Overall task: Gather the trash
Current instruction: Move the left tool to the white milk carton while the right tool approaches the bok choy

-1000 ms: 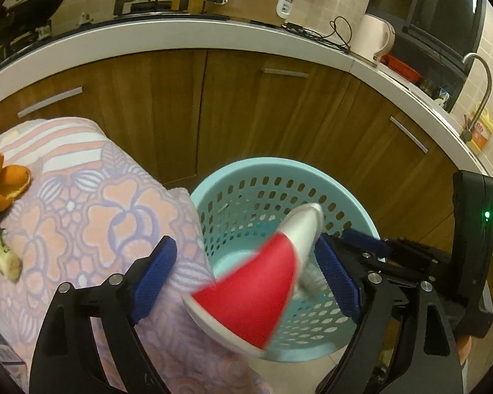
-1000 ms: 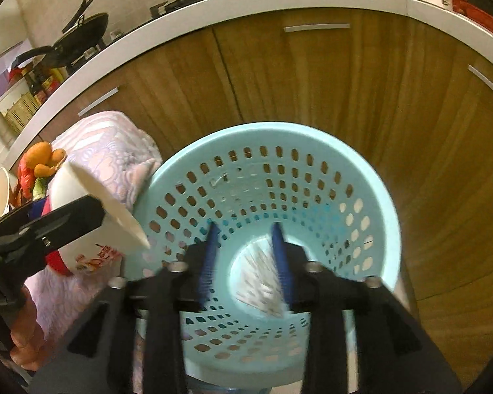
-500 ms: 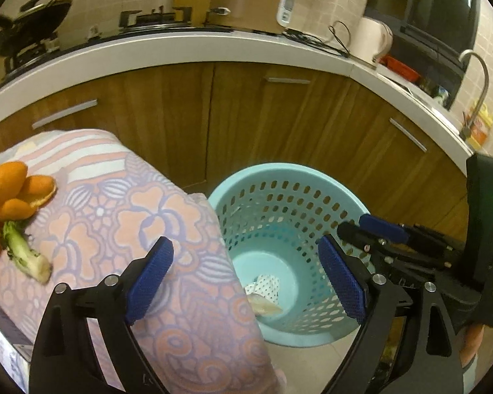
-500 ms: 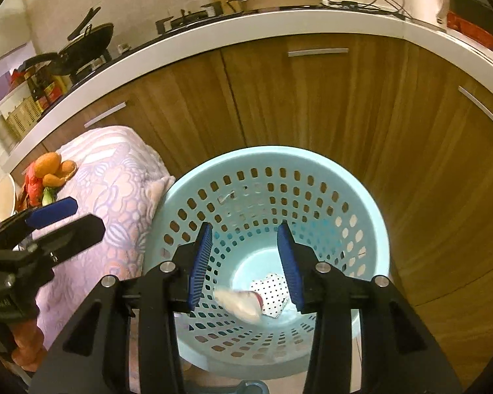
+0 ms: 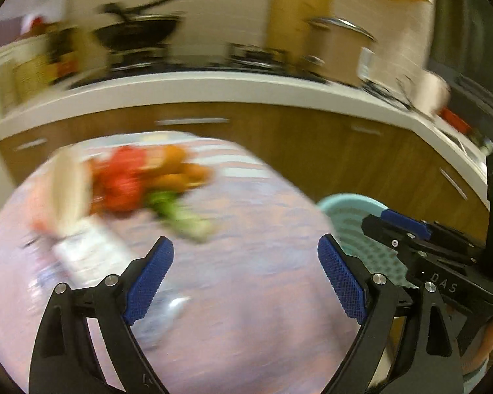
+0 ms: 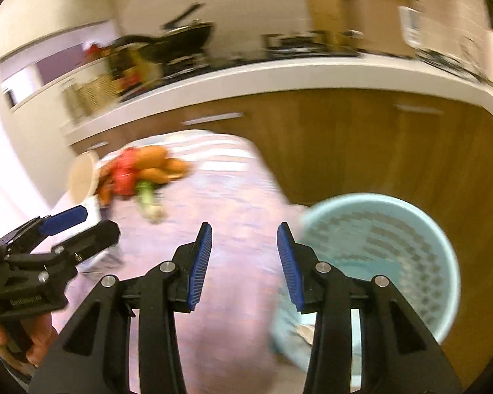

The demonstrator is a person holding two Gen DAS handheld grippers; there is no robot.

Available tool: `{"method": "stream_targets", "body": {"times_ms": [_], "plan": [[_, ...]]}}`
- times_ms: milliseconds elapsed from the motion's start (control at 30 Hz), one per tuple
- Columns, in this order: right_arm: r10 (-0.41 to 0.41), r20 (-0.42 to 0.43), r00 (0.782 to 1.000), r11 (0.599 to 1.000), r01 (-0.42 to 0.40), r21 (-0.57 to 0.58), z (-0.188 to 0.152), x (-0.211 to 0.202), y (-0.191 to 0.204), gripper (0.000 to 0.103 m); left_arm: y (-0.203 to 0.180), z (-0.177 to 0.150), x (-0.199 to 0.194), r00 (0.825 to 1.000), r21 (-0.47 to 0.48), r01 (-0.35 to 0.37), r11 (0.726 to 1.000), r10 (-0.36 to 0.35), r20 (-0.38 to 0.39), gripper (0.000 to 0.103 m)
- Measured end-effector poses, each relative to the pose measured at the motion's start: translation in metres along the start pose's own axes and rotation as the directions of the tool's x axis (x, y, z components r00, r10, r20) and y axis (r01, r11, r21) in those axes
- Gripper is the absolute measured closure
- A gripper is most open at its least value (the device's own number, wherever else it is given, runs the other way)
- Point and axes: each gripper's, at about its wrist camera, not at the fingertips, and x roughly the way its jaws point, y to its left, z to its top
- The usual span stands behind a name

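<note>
Over the patterned cloth point(image 5: 253, 282), left hand-held gripper point(image 5: 246, 271) gaping empty, food scraps point(image 5: 154, 190) beyond

Floral-clothed table point(image 5: 246, 295) bears peels point(image 5: 177, 170), stalk point(image 5: 180, 216), cup point(image 5: 69, 184).

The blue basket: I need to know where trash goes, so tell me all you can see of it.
The blue basket is a pale blue round tub that looks like plastic, its wall pierced with rows of holes. It stands upright and open-topped in front of the wooden cabinets, right beside the cloth-covered table. Something pale lies at its bottom, blurred. No claw touches it.
</note>
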Motion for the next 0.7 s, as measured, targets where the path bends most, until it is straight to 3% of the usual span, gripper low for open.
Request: {"method": "stream_targets", "body": {"times_ms": [133,333,467,700], "plan": [[0.09,-0.014,0.996,0.992,-0.091,-0.082,0.0,0.016,0.05,0.065,0.059,-0.001,-0.027,0.997,-0.103,-0.068,0.992,0.071,0.025,0.016],[0.122,-0.048,0.991,0.979,-0.128,-0.161,0.011,0.042,0.09,0.065,0.112,-0.008,-0.038,0.993,-0.185,-0.118,0.976,0.118,-0.01,0.016],[0.098,-0.063,0.993,0.968,-0.11,-0.224,0.019,0.063,0.108,0.065,0.105,-0.019,-0.022,0.993,-0.206,-0.112,0.972,0.105,-0.047,0.016],[0.161,-0.177,0.971,0.94,-0.205,-0.272,0.032,0.116,0.103,0.065,0.095,-0.038,-0.003,0.992,-0.31,-0.124,0.943,0.109,-0.066,0.016]]}}
